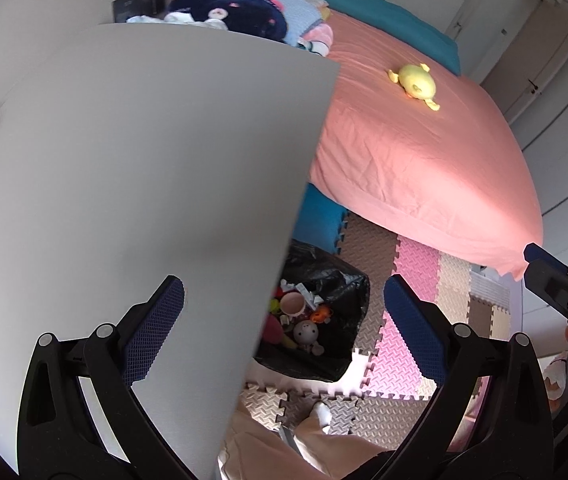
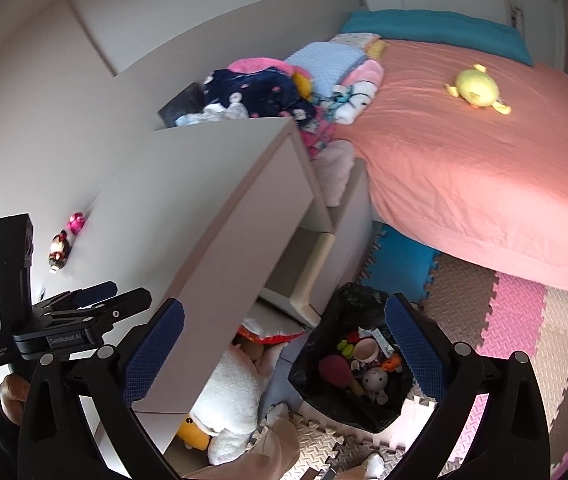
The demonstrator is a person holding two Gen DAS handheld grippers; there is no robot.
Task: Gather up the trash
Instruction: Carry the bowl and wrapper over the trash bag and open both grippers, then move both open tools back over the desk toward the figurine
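The black left gripper [image 1: 284,312] with blue textured pads holds its jaws spread wide and empty, and the matching black right gripper [image 2: 284,332] likewise holds its jaws wide apart, gripping nothing, both held side by side.

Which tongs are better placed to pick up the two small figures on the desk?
Probably the left tongs: they hang open over the desk near the figures; the right tongs are over the bin.
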